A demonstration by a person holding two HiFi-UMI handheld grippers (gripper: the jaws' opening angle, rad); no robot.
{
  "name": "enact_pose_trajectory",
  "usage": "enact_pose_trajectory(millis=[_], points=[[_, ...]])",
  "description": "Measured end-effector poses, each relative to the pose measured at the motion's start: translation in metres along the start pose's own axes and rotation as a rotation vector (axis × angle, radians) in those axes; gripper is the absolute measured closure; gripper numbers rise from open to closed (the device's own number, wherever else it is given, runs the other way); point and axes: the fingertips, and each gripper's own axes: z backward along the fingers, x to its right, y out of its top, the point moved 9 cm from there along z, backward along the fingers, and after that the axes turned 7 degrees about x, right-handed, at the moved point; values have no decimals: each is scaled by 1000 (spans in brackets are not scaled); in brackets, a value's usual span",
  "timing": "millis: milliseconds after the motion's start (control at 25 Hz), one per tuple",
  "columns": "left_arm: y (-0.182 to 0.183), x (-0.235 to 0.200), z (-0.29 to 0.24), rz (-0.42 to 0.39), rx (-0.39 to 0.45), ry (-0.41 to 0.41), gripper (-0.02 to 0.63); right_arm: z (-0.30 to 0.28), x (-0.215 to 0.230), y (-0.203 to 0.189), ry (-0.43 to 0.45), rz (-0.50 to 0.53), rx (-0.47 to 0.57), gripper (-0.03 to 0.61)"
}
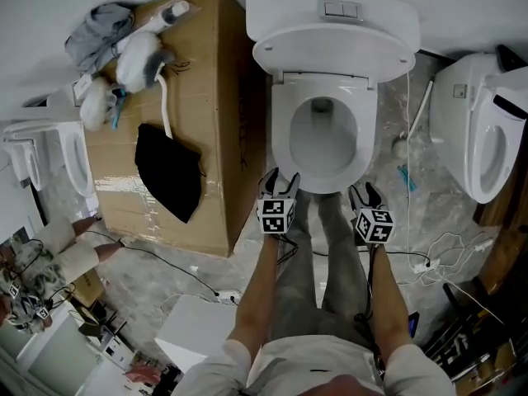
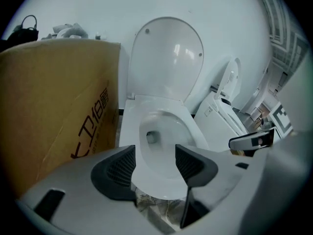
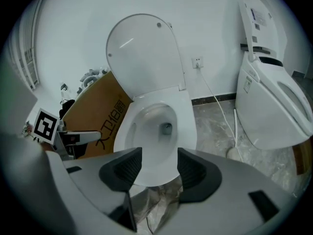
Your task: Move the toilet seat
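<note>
**Toilet seat down, both grippers released at its front edge**

**Containers.** The toilet (image 1: 330, 19) stands against the wall with its lid (image 1: 334, 56) raised against the tank. The seat (image 1: 285, 143) lies flat on the bowl (image 1: 323, 134), and the drain opening shows at the bottom of the bowl. A closed cardboard box (image 1: 210, 81) stands just beside the toilet, on the left in the head view. A black cloth (image 1: 169, 176), a white hose (image 1: 165, 97) and a grey cloth (image 1: 99, 31) lie on top of the box.

**Surroundings.** A second toilet (image 1: 478, 130) stands well apart on the right with its own seat raised. White cables (image 1: 433, 258) lie on the marbled floor (image 1: 148, 279) between the two toilets and near the person's right leg. Nothing lies between the grippers and the seat.

**Seat and fingers.** The left gripper (image 1: 280, 178) and the right gripper (image 1: 364, 191) both point down at the front edge of the seat, one at each front corner. In the left gripper view the fingers (image 2: 120, 168) stand apart and frame the front rim of the seat. The pads do not press on it. In the right gripper view the fingers (image 3: 193, 170) likewise stand apart, with the front rim showing in the gap and nothing clamped. Whether either fingertip touches the rim cannot be told.
</note>
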Motion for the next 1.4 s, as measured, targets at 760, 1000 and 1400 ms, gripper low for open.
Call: enact_pose_trajectory(millis=[760, 1000, 1400], points=[[-75, -25, -49, 68, -109, 23, 311, -60, 32, -58, -37, -103, -36, 303], [-92, -32, -60, 116, -134, 17, 278, -72, 38, -77, -47, -174, -38, 270], [-103, -27, -76, 143, -183, -44, 261, -95, 32, -92, 4, -283, -30, 256]])
